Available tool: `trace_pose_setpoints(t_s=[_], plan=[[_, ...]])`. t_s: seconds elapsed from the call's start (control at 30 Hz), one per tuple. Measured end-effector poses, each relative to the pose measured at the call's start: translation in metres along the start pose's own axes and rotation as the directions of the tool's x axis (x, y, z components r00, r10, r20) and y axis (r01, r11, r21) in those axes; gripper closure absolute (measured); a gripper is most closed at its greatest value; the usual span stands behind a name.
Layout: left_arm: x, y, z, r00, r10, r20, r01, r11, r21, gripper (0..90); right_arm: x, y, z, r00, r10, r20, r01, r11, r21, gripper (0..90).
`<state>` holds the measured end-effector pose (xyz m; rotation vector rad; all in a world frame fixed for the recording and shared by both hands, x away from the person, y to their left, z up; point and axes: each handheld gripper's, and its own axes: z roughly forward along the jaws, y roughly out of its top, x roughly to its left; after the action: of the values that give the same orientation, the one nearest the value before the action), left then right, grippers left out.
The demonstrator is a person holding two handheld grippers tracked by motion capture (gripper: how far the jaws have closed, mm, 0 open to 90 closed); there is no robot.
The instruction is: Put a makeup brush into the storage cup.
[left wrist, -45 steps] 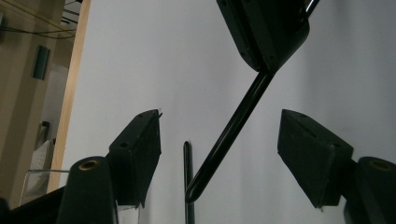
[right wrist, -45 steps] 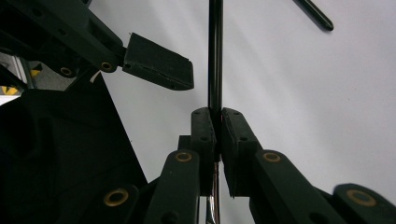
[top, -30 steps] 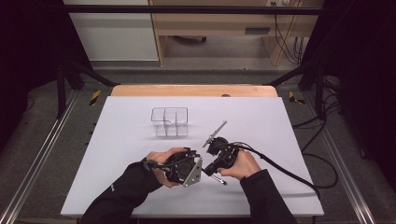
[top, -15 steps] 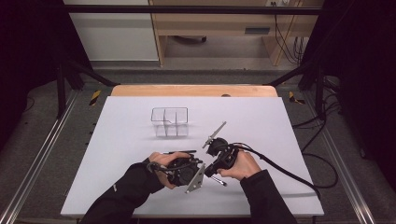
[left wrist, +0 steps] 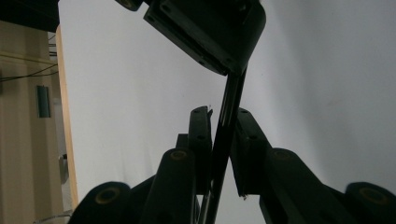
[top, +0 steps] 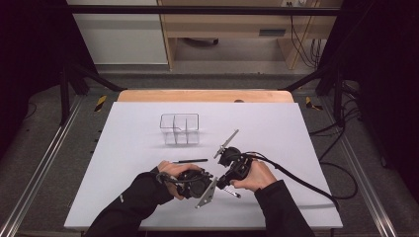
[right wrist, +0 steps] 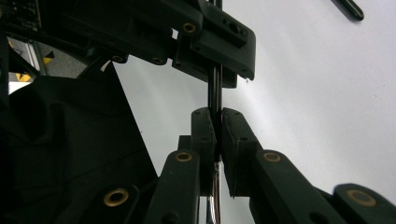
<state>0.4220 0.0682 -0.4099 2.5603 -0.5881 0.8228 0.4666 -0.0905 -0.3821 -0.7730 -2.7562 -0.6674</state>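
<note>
- Nearest the camera in the high view, two dark sleeves come in from the bottom edge over a white table, its far edge a strip of bare wood.
- Just above the sleeves, the left gripper and the right gripper meet tip to tip, both clamped on one thin black rod.
- Seen from the left gripper view, the rod runs up between the jaws, leaning slightly right, into the right gripper's jaws above; the left jaws have just been closing, with the rod between them.
- Seen from the right gripper view, the rod stands upright along the jaws, which are clenched on it, and passes into the left gripper above.
- Past the hands, a second black pen lies flat on the table, long axis across it, left to right.
- Farther on, a clear box with compartments stands well apart from the hands.
- Beyond the table lie grey floor, metal rails with yellow-black tape, cables at right, and a pale wooden shelf unit.
- No writing is legible.
</note>
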Motion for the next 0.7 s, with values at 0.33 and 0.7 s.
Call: trace_pose_setpoints(t_s=[0.33,0.7], plan=[[-0.0021,0.0011,-0.0001,0.9994,0.028,0.020,-0.029,0.9996,0.007,82.8,0.0003,-0.0008,-0.0017,0.9999,-0.012,-0.007,0.012,1.000,-0.009,84.0],[0.0000,-0.0040,-0.0024,0.9989,-0.038,0.027,0.037,0.9992,0.017,82.9,-0.0005,-0.0042,-0.0099,0.9992,-0.017,0.035,0.020,0.994,-0.104,80.1]])
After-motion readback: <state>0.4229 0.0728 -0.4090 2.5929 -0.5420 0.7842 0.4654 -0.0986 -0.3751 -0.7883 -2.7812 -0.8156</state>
